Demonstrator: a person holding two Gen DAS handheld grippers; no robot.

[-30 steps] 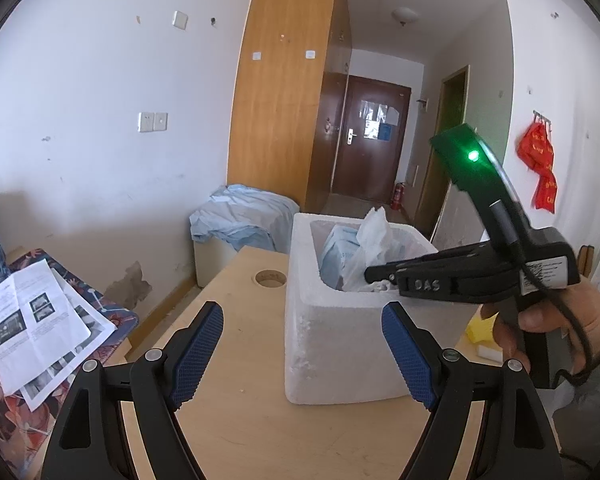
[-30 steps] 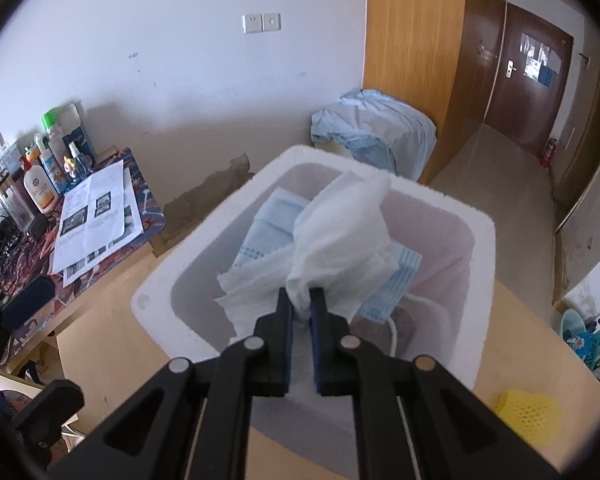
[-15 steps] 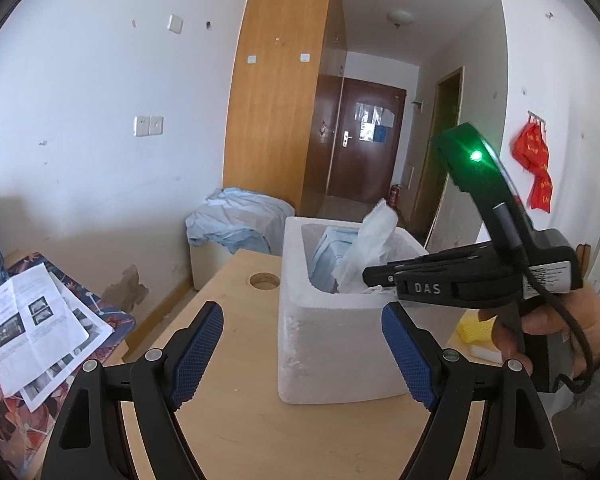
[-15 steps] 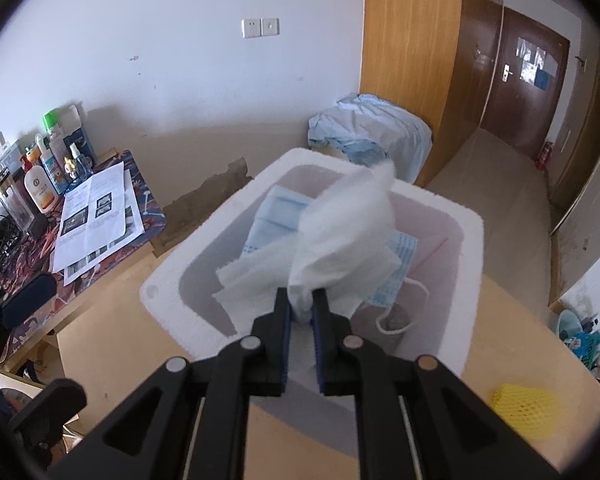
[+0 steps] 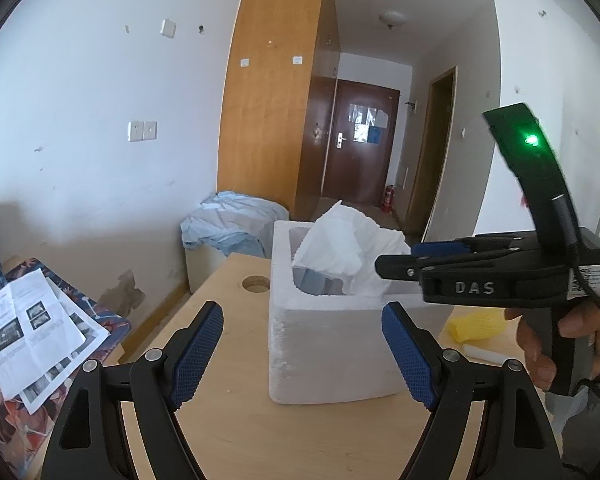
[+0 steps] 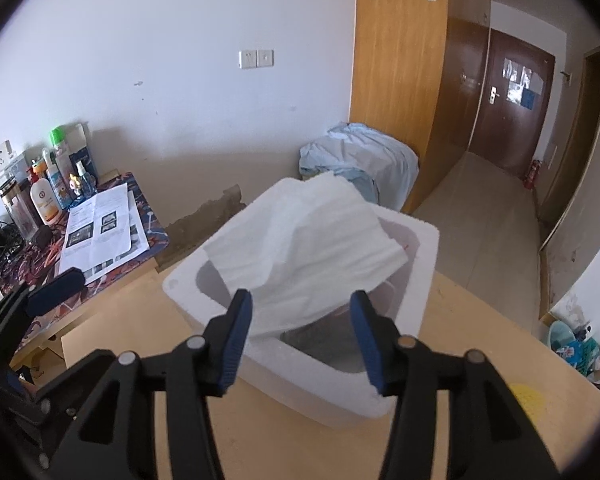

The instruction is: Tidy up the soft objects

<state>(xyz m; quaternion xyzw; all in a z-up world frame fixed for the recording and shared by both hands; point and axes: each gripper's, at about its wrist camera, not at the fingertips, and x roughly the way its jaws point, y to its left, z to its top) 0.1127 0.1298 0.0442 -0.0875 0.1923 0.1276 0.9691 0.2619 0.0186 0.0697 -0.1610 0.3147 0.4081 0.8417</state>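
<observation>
The right tool (image 6: 300, 334), jaws just opening, is seen released above the tissue (image 6: 308, 248) draped over the foam box (image 5: 324, 344). The left tool (image 5: 302, 354) is held open over bare worktop (image 5: 236, 420); only its view shows the yellow sponge (image 5: 476, 326) behind the box.

The left wrist camera is looking almost level along its own fingers, low over the light wooden tabletop (image 5: 236, 432), facing the side of the white foam box (image 5: 332, 344) and the hallway beyond. The right wrist camera is sitting higher and nearer, tilting steeply down into the same box (image 6: 424, 248) from above. Both views are sharing the box, the crumpled white tissue (image 5: 344, 248) (image 6: 312, 240) and the blue bedding (image 5: 228, 224) (image 6: 360, 152) behind.
</observation>
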